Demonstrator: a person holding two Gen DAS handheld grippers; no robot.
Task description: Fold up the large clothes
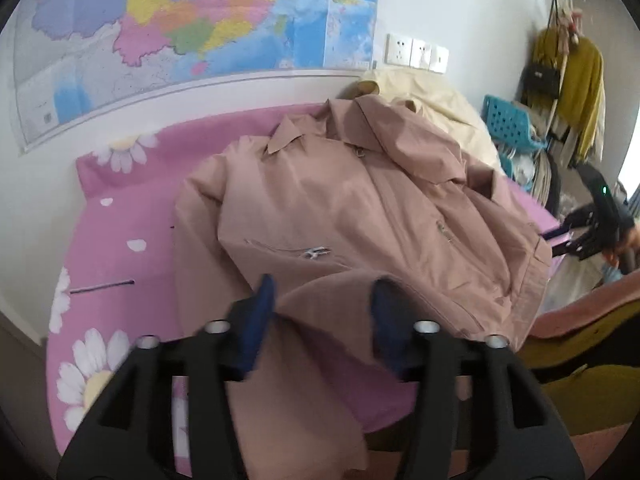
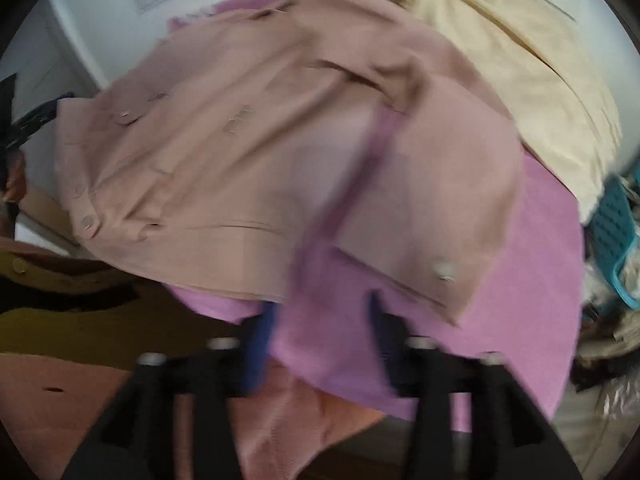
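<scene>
A dusty-pink jacket [image 1: 360,208] lies front up on the pink flowered sheet [image 1: 120,216], collar toward the wall. My left gripper [image 1: 322,304] is open, its blue fingers on either side of a raised fold of the jacket's near sleeve, not closed on it. In the blurred right wrist view the same jacket [image 2: 248,152] fills the middle, and its cuff with a snap [image 2: 440,268] lies on the sheet [image 2: 520,280]. My right gripper [image 2: 322,320] is open and empty over the sheet just short of the hem. It also shows in the left wrist view [image 1: 560,236].
A cream garment [image 1: 436,100] lies behind the jacket by the wall, also seen in the right wrist view [image 2: 532,80]. A blue plastic basket [image 1: 512,124] and hanging clothes [image 1: 576,92] stand at the right. A map [image 1: 180,36] covers the wall.
</scene>
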